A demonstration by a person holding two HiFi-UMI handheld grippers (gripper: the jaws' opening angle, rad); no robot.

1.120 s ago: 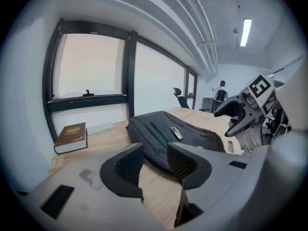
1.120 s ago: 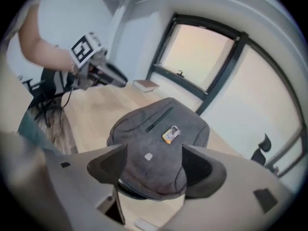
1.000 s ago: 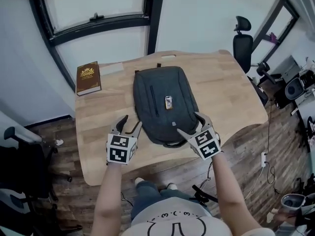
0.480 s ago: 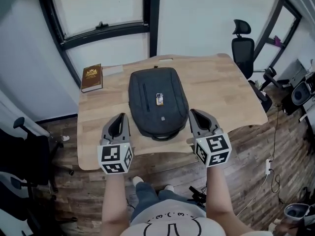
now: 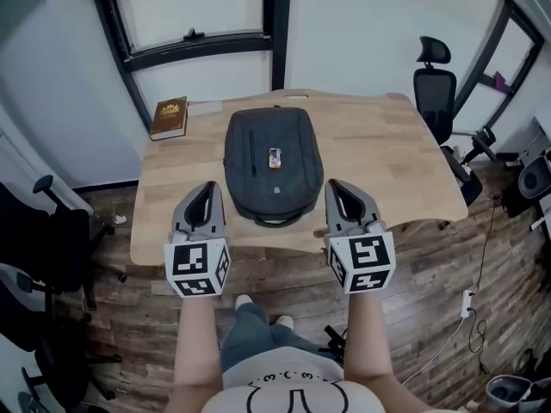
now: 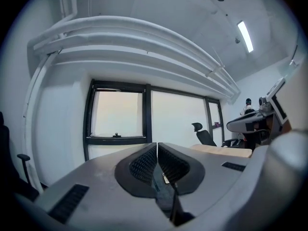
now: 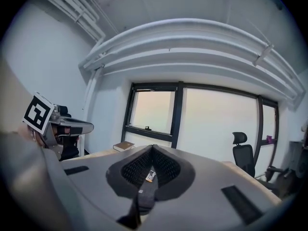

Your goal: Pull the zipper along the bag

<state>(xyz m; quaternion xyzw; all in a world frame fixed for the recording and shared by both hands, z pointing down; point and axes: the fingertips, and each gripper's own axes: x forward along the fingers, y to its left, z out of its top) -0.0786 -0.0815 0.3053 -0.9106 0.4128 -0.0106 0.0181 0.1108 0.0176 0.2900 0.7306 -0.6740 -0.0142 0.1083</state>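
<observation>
We see a plank floor and one pale wooden table below a dark-framed window. On the table lie one brown book at the far left corner and one dark grey bag, flat at mid-table. The bag's long axis runs from us toward the window, with its handle loop nearest us. Our two claws flank its near end: the left gripper and right gripper are both pinched together and empty.

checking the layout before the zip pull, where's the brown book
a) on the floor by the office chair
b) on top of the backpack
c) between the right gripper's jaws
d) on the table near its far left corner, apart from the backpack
d: in the head view the book lies on the table near its far left corner, apart from the backpack.
</observation>
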